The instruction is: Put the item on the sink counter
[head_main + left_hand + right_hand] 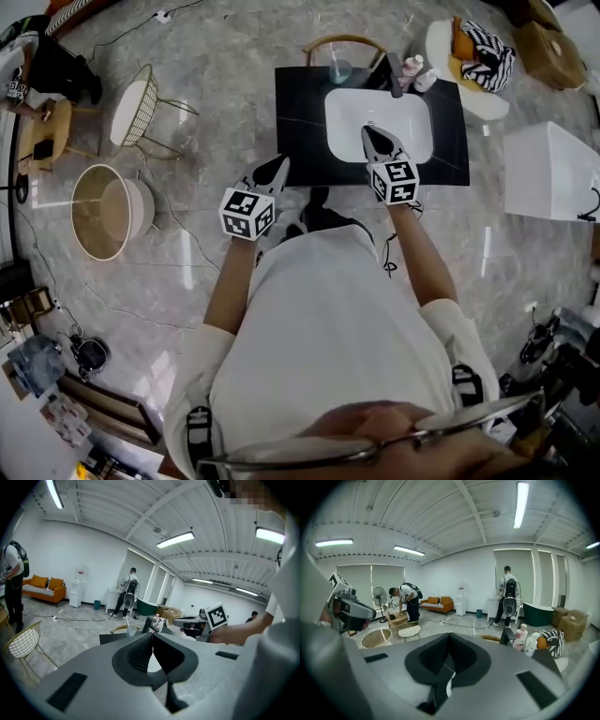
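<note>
- Room: open studio with a grey marble floor (216, 56). A black rectangular sink counter (300, 122) with a white rounded basin (378, 117) stands directly ahead, within reach.
- Left gripper (272, 172): jaws pressed together, nothing between them. It is held just short of the counter's front-left edge.
- Right gripper (378, 141): jaws together, empty, over the basin.
- Task item: cannot be told. The pink-and-white plastic bottles (412, 67) at the counter's rear right are the likeliest.

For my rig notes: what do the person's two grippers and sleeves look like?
The left gripper and right gripper are both pale grey, tapering tongs with black inner pads. Each carries a white cube printed with black square markers. The person wears a white short-sleeved shirt with dark shoulder straps.
</note>
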Demonstrator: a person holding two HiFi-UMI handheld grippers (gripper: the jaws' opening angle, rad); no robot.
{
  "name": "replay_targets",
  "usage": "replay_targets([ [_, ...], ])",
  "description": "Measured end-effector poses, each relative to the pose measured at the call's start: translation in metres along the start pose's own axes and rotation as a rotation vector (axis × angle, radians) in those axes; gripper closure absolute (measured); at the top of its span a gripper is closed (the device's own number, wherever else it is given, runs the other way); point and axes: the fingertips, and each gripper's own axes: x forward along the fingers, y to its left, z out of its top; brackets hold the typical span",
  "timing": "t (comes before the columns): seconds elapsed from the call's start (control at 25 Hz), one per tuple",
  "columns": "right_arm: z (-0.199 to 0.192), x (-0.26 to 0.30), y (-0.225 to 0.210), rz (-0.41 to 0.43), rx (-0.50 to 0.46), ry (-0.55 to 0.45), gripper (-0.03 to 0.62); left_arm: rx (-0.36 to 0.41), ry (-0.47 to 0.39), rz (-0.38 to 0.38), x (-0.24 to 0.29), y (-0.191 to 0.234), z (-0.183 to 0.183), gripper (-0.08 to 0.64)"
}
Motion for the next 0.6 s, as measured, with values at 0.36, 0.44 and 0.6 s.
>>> replay_targets([
  [0.36,0.009,-0.091,0.044,0.007,0.110,-0.048,0.584,-0.020,-0.039,-0.064,-0.041,-0.044,-0.006,0.555],
  [0.44,0.011,-0.109,0.047,0.018,0.108,-0.059,0.584,-0.021,-0.057,-0.074,-0.044,-0.055,-0.003,0.555],
  [0.6,0.019,-0.136,0.045,0.046,0.088,-0.088,0.584,0.000,-0.098,-0.077,-0.045,-0.080,0.011,0.555],
])
